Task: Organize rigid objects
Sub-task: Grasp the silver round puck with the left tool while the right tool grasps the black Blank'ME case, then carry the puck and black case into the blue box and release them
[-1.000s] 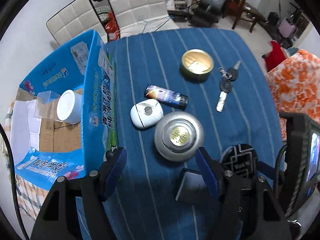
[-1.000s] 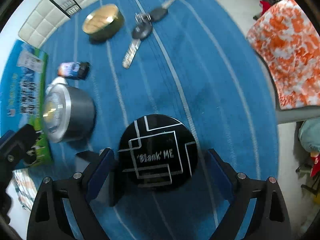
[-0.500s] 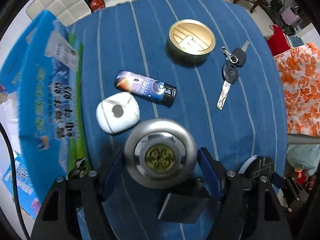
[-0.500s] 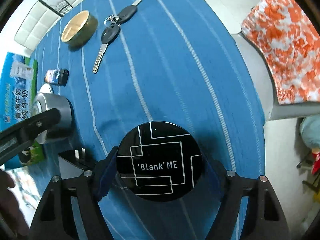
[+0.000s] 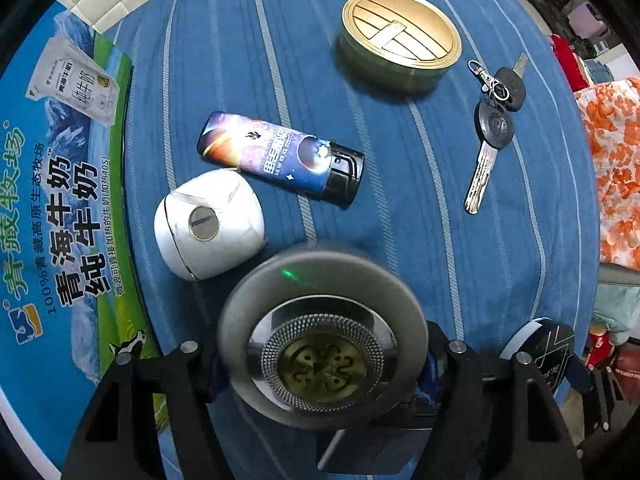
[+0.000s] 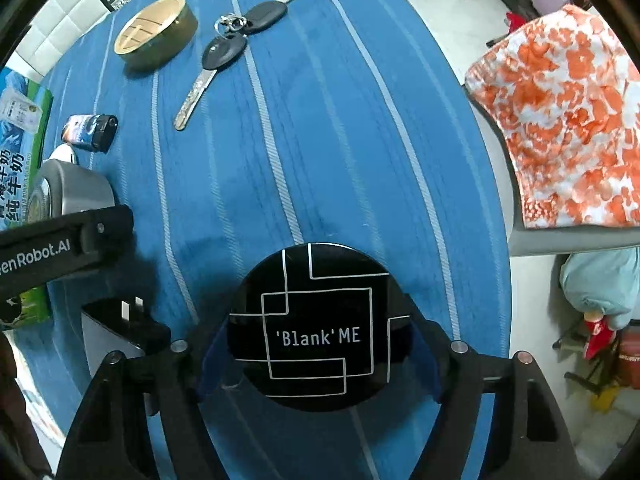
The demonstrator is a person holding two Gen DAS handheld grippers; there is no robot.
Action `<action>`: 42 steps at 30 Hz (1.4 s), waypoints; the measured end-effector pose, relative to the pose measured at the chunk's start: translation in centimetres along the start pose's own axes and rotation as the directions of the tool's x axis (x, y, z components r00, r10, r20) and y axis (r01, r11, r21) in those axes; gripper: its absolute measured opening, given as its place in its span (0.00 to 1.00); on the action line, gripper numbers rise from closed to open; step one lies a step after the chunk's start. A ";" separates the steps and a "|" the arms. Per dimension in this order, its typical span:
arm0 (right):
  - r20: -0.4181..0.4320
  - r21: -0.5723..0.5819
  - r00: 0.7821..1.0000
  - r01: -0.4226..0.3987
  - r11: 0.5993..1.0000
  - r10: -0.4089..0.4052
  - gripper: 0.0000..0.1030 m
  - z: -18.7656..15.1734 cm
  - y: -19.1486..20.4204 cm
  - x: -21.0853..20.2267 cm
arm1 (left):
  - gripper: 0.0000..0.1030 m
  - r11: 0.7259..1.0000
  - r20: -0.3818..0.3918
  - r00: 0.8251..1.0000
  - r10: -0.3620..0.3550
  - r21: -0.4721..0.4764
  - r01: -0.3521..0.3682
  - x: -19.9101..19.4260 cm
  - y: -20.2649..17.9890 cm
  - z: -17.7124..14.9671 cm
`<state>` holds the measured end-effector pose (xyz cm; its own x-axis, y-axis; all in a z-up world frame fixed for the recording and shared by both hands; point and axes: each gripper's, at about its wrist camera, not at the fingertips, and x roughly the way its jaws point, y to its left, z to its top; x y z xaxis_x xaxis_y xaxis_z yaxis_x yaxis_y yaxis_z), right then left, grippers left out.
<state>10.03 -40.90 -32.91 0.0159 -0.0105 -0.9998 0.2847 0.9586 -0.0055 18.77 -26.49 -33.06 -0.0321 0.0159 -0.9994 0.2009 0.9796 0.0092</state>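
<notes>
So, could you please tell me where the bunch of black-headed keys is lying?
The bunch of black-headed keys lies on the blue striped cloth, right of the round gold tin in the left wrist view.

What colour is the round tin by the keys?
Gold tin, clearest in the left wrist view.

striped blue tablecloth [image 6: 340, 140]: under and ahead of the tongs | orange-and-white floral cloth [image 6: 560, 120]: right of the right tongs, off the table edge, draped over a grey seat | white tufted chairs [image 6: 52, 28]: far ahead-left, beyond the table | pale blue bundle [image 6: 600, 280]: right, on the floor
</notes>
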 end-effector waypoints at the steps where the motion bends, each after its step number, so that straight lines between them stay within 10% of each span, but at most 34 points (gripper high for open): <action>1: 0.003 0.001 1.000 -0.002 1.000 0.002 0.75 -0.1 0.0 -0.1 | 0.67 1.000 0.009 1.000 -0.001 0.000 0.001 -0.1 0.0 -0.3; 26: 0.218 -0.018 0.976 -0.026 0.999 0.030 0.75 -2.7 -0.4 -12.2 | 0.67 0.983 0.291 0.940 -0.180 0.089 0.161 -14.6 2.1 -6.8; 42: 0.396 -0.166 0.907 -0.086 0.982 0.146 0.75 -5.9 13.7 -24.9 | 0.67 0.980 0.454 0.870 -0.191 0.047 0.191 -24.0 14.1 -10.3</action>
<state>7.87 -25.86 -8.21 0.4356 0.0179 -0.9000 0.1194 0.9898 0.0775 12.31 -10.97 -8.59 0.3779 -0.2645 -0.8873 0.2364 0.9541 -0.1838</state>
